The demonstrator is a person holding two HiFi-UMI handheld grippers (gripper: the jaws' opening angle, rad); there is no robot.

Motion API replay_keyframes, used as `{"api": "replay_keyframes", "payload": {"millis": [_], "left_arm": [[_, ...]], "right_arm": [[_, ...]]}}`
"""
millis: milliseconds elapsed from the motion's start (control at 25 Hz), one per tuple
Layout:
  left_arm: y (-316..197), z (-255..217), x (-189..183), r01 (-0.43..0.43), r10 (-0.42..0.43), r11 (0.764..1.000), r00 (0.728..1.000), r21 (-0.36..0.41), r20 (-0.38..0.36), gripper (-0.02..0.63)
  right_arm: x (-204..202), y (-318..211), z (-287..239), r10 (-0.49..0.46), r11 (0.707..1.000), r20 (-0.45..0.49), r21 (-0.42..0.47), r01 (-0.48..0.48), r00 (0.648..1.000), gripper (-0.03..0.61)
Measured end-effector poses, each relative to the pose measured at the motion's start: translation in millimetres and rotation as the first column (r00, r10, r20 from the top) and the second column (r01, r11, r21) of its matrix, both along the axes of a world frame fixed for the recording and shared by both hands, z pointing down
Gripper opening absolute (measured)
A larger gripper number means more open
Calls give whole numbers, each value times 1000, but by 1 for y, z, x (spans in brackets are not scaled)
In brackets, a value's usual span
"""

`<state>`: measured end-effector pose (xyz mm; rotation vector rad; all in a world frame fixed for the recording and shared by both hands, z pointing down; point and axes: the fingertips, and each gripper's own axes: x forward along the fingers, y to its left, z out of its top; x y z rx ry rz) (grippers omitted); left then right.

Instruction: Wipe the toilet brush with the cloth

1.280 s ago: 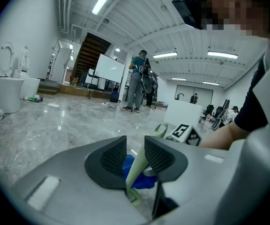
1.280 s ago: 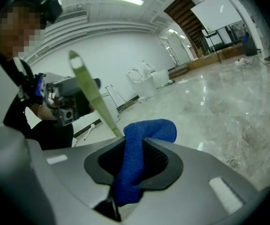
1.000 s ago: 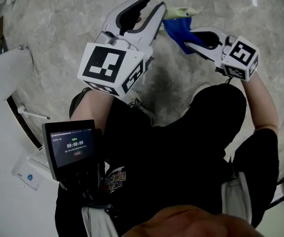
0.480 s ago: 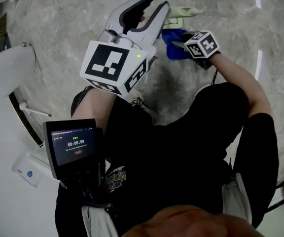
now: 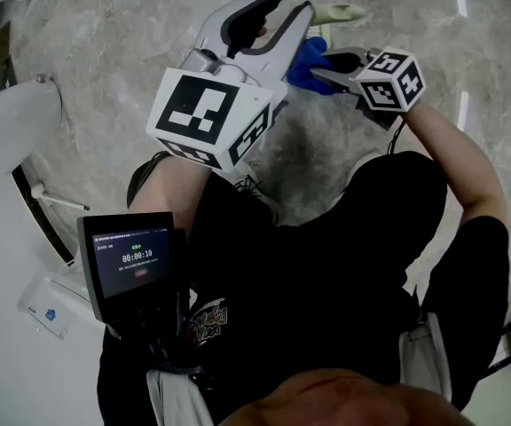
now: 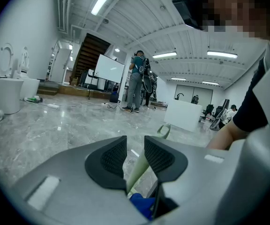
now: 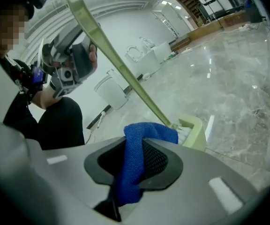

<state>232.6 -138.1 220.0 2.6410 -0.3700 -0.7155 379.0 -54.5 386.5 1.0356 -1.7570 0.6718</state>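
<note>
L tongs (image 6: 135,146) clenched on toilet brush (image 7: 121,69) handle; R tongs (image 7: 136,146) grasping cloth (image 7: 149,131) near brush's low end. Wipe step prob. starting; next: press cloth on handle, slide along.

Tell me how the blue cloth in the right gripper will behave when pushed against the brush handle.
The blue textured cloth is probably floppy: it bunches and droops between the pads of the right gripper. Its coarse weave likely grips rather than slips. It should fold around the slim pale green toilet brush handle.
</note>
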Motion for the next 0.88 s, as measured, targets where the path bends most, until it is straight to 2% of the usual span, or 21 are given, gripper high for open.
{"api": "replay_keyframes", "payload": {"millis": [240,320,400,520,600,680,760,880], "left_arm": [[0,-1,0,0,0,1000,1000,2,-1,118],[-1,-2,0,1,-1,1000,1000,1,0,118],[-3,-1,0,7,-7,1000,1000,0,4,118],[-8,-4,-4,29,-29,1000,1000,-3,-6,118],[-12,-10,-8,41,-41,999,999,-8,-24,118],[-15,-11,-11,49,-49,999,998,-10,-29,118],[-18,-9,-11,57,-58,998,998,-11,-21,118],[-22,-5,-10,56,-57,998,998,-29,-15,117]], "right_arm": [[-47,-7,-51,-23,994,156,113,5,987,92],[-55,-5,-58,-42,993,173,114,22,984,92],[-46,-3,-51,-26,995,164,97,10,986,92],[-5,-8,-33,128,986,149,83,-141,980,92],[15,-17,-32,251,957,196,95,-273,948,92],[20,-26,-39,325,927,275,98,-363,905,92],[15,-37,-49,334,917,328,103,-384,884,92],[2,-55,-62,295,929,350,112,-352,889,92]]}}
